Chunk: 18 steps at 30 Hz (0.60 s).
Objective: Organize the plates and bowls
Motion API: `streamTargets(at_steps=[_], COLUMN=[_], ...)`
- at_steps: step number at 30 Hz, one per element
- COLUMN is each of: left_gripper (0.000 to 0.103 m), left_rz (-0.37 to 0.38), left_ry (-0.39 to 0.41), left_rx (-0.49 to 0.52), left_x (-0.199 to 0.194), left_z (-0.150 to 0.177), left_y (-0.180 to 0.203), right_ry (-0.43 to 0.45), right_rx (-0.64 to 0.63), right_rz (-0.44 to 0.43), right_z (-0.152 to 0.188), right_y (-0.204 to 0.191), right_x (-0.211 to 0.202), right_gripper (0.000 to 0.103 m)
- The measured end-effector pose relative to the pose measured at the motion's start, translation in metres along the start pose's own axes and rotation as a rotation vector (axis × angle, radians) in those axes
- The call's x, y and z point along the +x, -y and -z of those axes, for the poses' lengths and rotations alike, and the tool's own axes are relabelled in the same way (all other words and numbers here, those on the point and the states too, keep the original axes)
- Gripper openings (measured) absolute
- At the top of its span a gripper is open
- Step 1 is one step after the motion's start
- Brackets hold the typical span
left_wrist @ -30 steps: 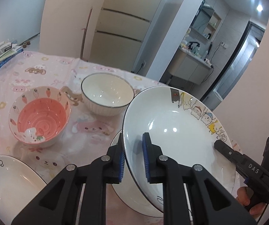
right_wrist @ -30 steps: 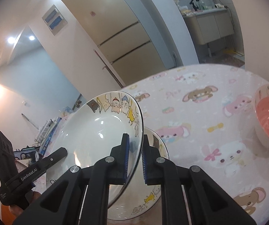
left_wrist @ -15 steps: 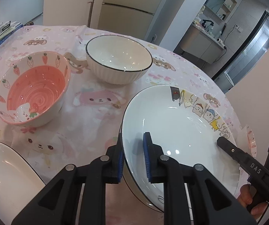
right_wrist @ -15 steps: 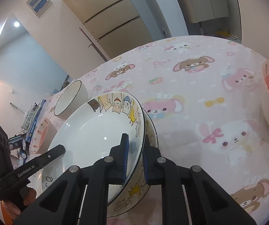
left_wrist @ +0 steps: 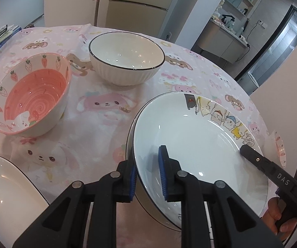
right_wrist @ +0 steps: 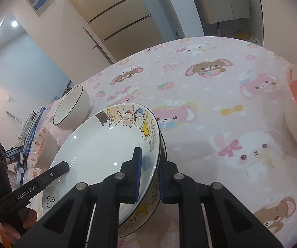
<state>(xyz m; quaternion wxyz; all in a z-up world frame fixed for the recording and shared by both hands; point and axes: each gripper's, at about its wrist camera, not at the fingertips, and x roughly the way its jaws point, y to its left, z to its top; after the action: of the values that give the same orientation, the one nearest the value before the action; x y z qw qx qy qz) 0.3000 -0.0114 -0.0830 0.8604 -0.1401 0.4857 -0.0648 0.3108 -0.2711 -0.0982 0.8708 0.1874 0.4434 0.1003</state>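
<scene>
i have the cat plate [left_wrist: 189, 144] pinched at opposite rims: left gripper [left_wrist: 148, 177] fingers near side, right gripper [right_wrist: 148, 175] far side. it sits nested on the plate below [right_wrist: 148, 212] on the tabletop [left_wrist: 98, 124]. advice: release both together, then withdraw level.

A home dining area, table with pink cartoon tablecloth [left_wrist: 111, 111], tall beige fridge [left_wrist: 136, 6] behind, kitchen counter [left_wrist: 227, 35] was beyond.
</scene>
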Motion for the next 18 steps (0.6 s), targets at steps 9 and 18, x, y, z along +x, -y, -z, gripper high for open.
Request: streamTargets(at_steps=[9, 18], left_gripper=[0.017, 0.018], left_rz=[0.009, 0.042], left_ry=[0.009, -0.019], left_rx=[0.024, 0.045], left_x=[-0.002, 0.003], left_z=[0.001, 0.006], left_y=[0.004, 0.011], right_ry=[0.022, 0.047], right_rx=[-0.036, -0.039], right_rz=[0.035, 0.07], right_z=[0.001, -0.002], right_y=[-0.006, -0.003], right_x=[-0.008, -0.019], right_gripper=[0.016, 0.016])
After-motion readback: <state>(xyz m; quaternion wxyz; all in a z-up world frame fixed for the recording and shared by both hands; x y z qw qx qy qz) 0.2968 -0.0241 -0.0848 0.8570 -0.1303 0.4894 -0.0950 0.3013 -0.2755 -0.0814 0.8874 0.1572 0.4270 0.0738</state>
